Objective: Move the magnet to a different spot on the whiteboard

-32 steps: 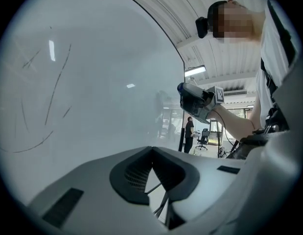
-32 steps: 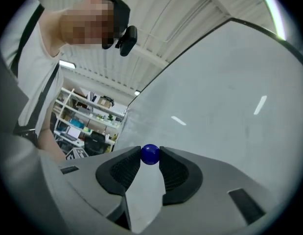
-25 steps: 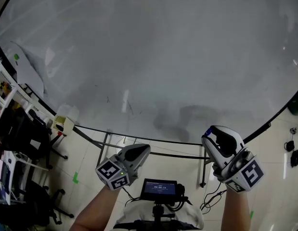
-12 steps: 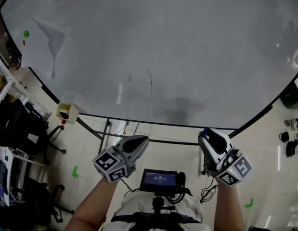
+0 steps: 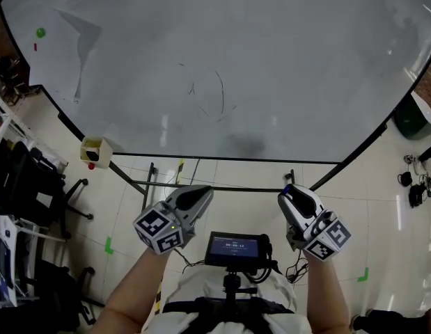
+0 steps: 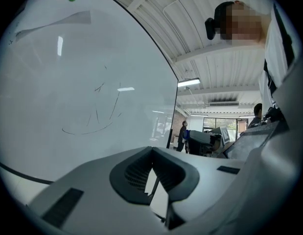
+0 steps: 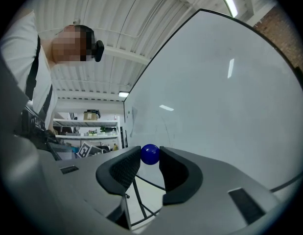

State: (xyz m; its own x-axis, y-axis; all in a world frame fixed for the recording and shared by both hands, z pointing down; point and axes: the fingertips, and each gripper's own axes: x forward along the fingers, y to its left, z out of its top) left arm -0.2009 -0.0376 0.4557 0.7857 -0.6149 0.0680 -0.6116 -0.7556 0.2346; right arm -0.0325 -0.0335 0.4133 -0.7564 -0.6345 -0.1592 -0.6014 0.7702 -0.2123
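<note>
While both grippers hover below the bottom edge of the whiteboard, the right gripper has the blue ball magnet pinched between its jaw tips, so the magnet is off the whiteboard and clear of its surface. Over to the left gripper, under the whiteboard's lower left stretch: jaws pressed together, nothing between them. On the whiteboard itself, faint pen scribbles sit near the middle. Up in its top left corner, a paper sheet hangs beside a small green dot. A yellow box sits by the whiteboard's lower left corner.
</note>
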